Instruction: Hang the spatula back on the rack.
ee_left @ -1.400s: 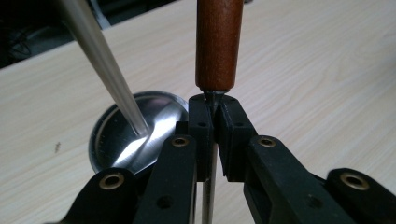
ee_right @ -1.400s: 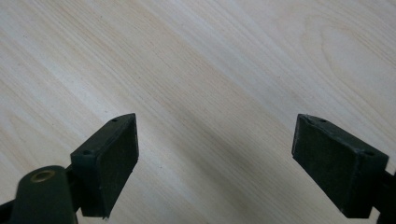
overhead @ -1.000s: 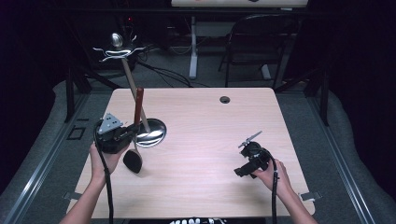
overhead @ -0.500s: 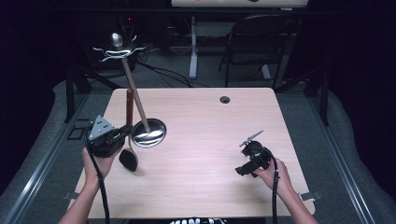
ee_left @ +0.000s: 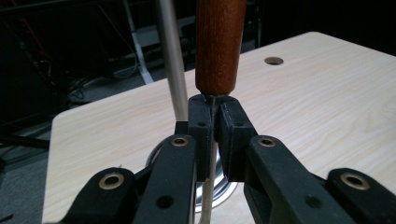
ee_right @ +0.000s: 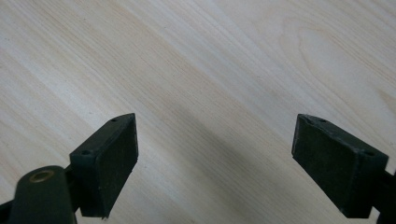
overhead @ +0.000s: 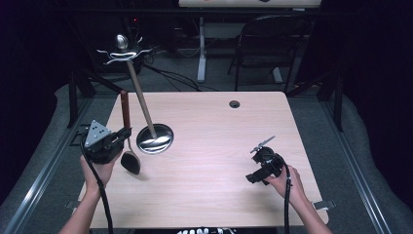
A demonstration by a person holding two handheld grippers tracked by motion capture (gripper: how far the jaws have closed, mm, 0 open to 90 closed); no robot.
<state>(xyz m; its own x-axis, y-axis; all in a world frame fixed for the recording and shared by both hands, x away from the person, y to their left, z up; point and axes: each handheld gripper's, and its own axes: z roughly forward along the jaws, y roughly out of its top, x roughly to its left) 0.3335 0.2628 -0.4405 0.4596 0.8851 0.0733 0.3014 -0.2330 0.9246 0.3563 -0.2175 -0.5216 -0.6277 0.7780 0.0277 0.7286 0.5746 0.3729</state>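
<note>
At left of the high view, the left gripper (overhead: 124,133) has its jaws pinched tight on the thin metal shank of a ladle (overhead: 127,136), just below its wooden handle (overhead: 125,108). The ladle stands nearly upright, its long axis running up and down the frame: handle toward the top, dark bowl (overhead: 131,162) at the bottom, low over the table (overhead: 214,136); contact with the wood cannot be told. In the left gripper view the 2 pads (ee_left: 202,122) meet on the shank right under the reddish handle (ee_left: 219,44), with a grey pole (ee_left: 171,56) rising just behind. That pole belongs to a stand (overhead: 142,105) whose round shiny base (overhead: 155,138) sits on the table just right of the ladle; the pole leans toward the upper left and ends in curled hooks (overhead: 119,51) and a knob. Nothing hangs on the hooks. A small round hole (overhead: 234,104) lies near the table's far edge. At lower right, the right gripper (overhead: 260,145) is held in a hand (overhead: 287,183) above bare wood; its jaws gape wide and hold nothing, as the right gripper view (ee_right: 212,163) shows.
</note>
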